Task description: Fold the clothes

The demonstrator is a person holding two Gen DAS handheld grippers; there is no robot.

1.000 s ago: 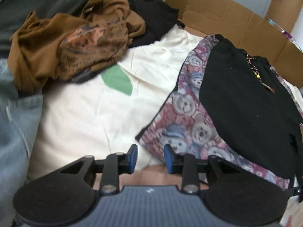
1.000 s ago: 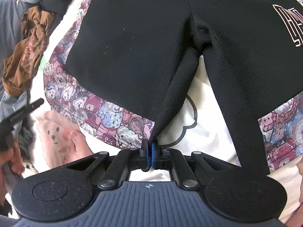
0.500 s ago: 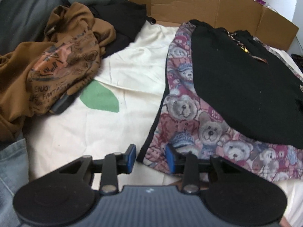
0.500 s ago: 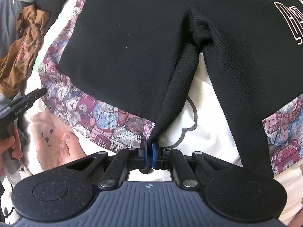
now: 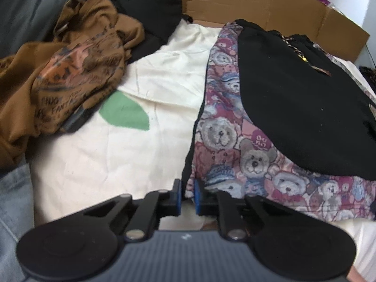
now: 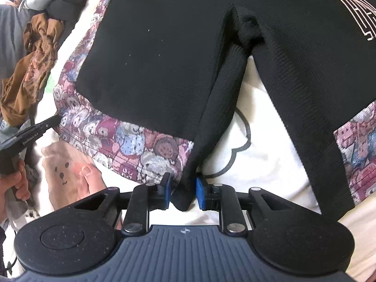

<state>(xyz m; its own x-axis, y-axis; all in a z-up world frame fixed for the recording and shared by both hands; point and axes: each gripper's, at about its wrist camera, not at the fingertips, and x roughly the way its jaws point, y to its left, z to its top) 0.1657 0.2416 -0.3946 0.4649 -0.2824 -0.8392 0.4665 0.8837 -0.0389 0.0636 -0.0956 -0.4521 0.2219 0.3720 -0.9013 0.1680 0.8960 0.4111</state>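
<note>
The black shorts (image 6: 164, 54) with teddy-bear trim lie flat, unfolded (folding hasn't started). Right gripper (image 6: 182, 193) jaws gape around the inner hem at 6 o'clock; left gripper (image 5: 186, 196) jaws, narrowly parted, straddle the outer corner.

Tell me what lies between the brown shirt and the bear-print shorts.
In the left wrist view, cream sheet with a green leaf patch separates the brown shirt from the bear-print shorts; no other garment lies between them.

A home bedroom, by the look of it; a cream printed bedsheet (image 5: 141, 108) carries heaped clothes, a crumpled brown shirt (image 5: 70, 75) among them; cardboard boxes (image 5: 258, 7) stand behind.
</note>
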